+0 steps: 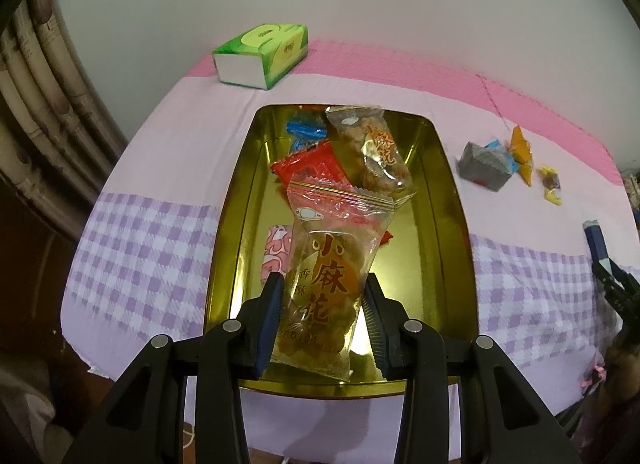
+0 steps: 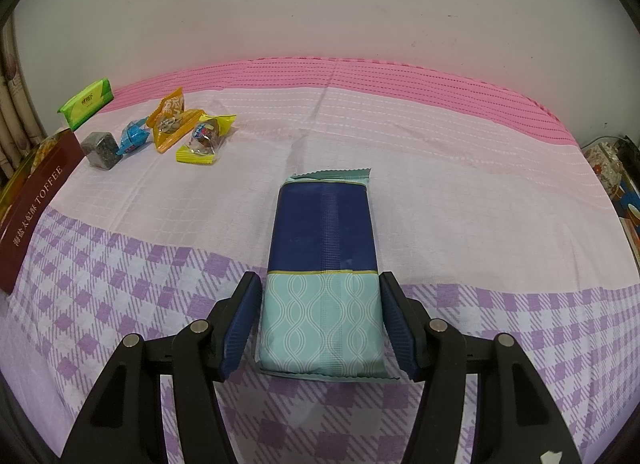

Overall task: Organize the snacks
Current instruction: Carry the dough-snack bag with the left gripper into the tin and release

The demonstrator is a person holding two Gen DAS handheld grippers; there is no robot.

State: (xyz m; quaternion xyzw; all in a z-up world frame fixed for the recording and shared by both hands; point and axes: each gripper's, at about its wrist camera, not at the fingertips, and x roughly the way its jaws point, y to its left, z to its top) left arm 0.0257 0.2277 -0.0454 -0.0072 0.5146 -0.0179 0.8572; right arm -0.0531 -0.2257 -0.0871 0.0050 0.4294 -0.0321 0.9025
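In the left wrist view my left gripper (image 1: 322, 320) is shut on a clear fried-twist snack packet (image 1: 328, 264) and holds it over the gold tin (image 1: 448, 200). The tin holds another clear packet (image 1: 376, 148), a red packet (image 1: 312, 168), a blue candy (image 1: 304, 128) and a pink packet (image 1: 276, 252). In the right wrist view my right gripper (image 2: 318, 324) has its jaws around a blue and teal snack pack (image 2: 324, 276) lying on the cloth; small gaps show on both sides.
Loose snacks lie on the pink and purple checked cloth: a grey cube (image 2: 100, 150), a blue candy (image 2: 134, 136), an orange packet (image 2: 172, 124), a yellow candy (image 2: 206, 138). A green tissue pack (image 2: 86, 102) is at the wall. The tin's maroon side (image 2: 36, 200) is at left.
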